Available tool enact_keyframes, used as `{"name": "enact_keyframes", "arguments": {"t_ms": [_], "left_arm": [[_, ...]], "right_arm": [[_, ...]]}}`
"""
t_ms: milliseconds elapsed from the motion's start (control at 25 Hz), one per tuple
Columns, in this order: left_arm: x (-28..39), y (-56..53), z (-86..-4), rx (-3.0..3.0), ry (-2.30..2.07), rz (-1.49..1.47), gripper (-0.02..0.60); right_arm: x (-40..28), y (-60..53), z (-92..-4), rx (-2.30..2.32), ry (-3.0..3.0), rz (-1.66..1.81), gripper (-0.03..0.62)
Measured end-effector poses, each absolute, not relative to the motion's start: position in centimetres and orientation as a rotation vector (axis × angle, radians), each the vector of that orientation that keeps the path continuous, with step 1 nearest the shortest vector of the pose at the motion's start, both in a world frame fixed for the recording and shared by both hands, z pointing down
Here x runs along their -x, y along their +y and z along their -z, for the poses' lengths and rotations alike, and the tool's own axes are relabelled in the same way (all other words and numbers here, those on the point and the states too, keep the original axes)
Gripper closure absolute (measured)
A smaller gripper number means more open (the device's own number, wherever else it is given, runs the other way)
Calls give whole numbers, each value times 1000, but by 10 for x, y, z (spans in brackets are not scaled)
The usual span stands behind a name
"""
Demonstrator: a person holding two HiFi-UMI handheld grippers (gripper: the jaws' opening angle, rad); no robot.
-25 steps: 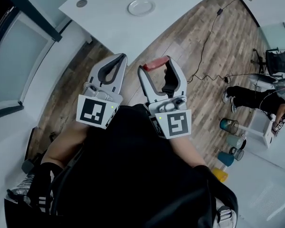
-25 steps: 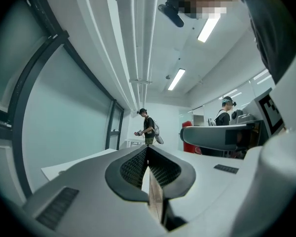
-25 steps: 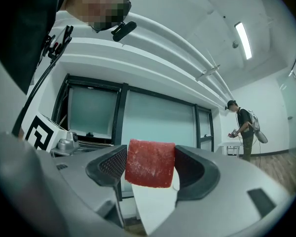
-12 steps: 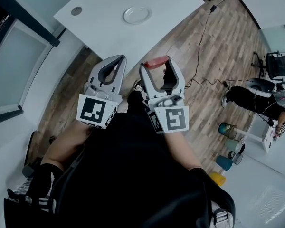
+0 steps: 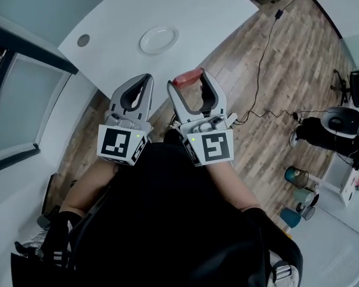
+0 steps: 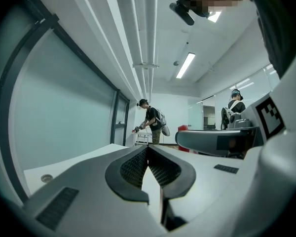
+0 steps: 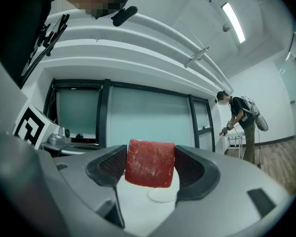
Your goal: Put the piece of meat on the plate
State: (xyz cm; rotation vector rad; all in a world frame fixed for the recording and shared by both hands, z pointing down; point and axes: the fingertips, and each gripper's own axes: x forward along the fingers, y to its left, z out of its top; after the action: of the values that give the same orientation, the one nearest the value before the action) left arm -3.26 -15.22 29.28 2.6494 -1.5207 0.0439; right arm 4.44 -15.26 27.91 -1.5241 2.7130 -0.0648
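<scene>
Jaws of right gripper (image 5: 189, 81) clamped on the piece of meat (image 7: 150, 163), a red block gripped by its two sides. Meat held in air over wood floor (image 5: 269, 94), just off the white table's (image 5: 191, 5) near edge. Left gripper (image 5: 145, 78) alongside, jaws pressed together, nothing between. Plate (image 5: 158, 40) on the table near that edge, apart from the meat.

Piece of meat (image 7: 150, 164): red, blocky slab, pale frosting on its face; sitting upright, being clamped on both sides by the jaws of the right gripper (image 5: 189, 80), off the table (image 5: 197, 11); plate (image 5: 158, 40): white, round, lying flat on the white table, well apart from the meat.
</scene>
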Motion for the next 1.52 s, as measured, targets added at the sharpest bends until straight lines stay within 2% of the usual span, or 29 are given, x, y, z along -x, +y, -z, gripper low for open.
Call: {"name": "enact_keyframes", "arguments": {"t_ms": [280, 640, 1120, 1520], "left_arm": [[-1, -195, -293, -2574, -1642, -123, 577], [23, -220, -295, -2460, -1791, -177, 577], [60, -284, -346, -2424, -1612, -198, 577], [81, -333, -418, -2397, -1475, -269, 577]], "right_arm": [[-75, -209, -284, 1370, 2764, 135, 290], [-50, -246, -294, 1210, 2833, 196, 290], [-19, -296, -347, 1437, 2883, 288, 292], [15, -331, -430, 1577, 3034, 436, 290]]}}
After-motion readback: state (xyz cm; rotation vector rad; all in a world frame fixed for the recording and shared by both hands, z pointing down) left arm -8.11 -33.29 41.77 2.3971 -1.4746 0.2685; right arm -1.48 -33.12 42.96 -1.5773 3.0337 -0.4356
